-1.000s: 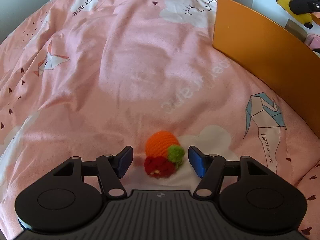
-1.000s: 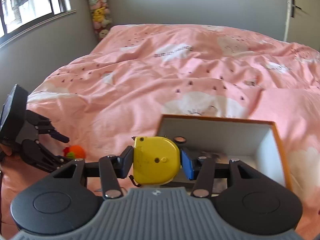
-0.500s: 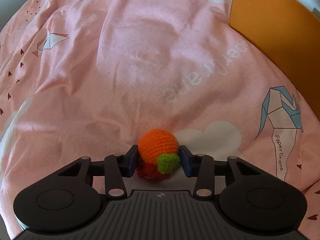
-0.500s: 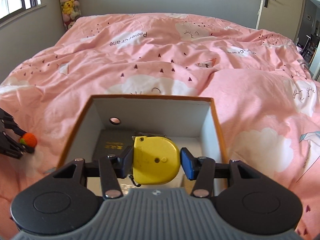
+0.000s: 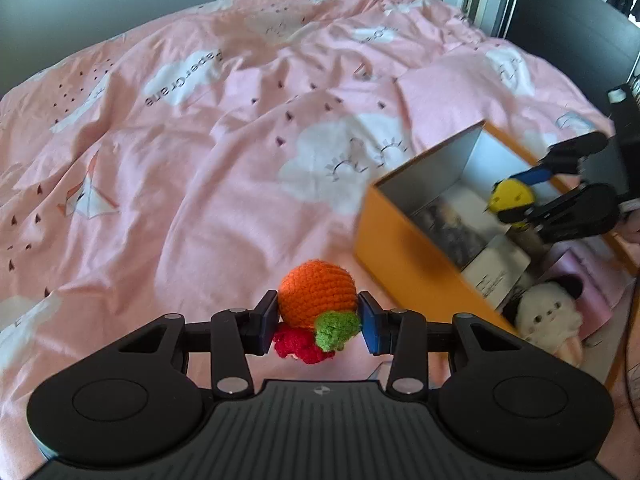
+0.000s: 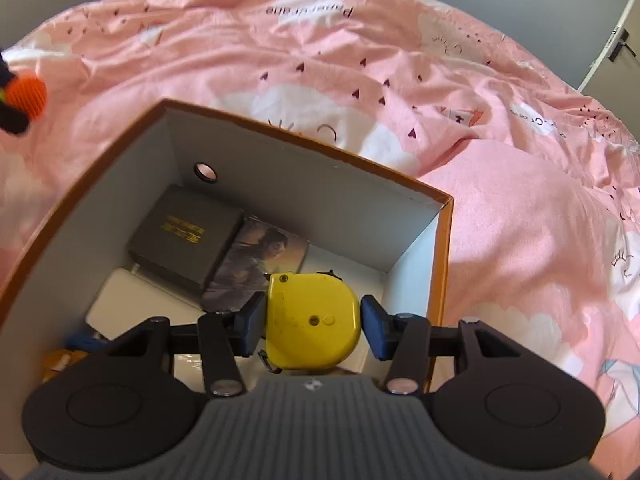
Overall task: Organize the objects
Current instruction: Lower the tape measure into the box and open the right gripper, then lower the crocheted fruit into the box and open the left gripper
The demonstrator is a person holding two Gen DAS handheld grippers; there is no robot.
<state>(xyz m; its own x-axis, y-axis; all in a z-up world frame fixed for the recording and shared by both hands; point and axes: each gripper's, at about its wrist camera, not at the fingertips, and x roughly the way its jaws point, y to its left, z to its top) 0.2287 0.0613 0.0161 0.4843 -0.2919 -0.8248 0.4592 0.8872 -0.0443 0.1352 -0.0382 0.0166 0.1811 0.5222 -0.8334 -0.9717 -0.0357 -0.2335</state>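
My left tongs (image 5: pixel 319 323) are gripping the crochet toy (image 5: pixel 317 300), pads closed tight on its orange ball; I'm holding it clear above the pink duvet (image 5: pixel 208 184). The orange box (image 5: pixel 404 256) is sitting at about 2 o'clock from them. My right tongs (image 6: pixel 313 325) are clamping the yellow tape measure (image 6: pixel 312 322) and holding it over the box interior, with the dark case (image 6: pixel 186 236) lying at 11 o'clock from them.

The box (image 5: pixel 416 264) is sitting on the bed (image 5: pixel 200 184); the crocheted toy (image 5: pixel 318 300) is hanging left of the box, the tape measure (image 6: pixel 312 320) above its inside.
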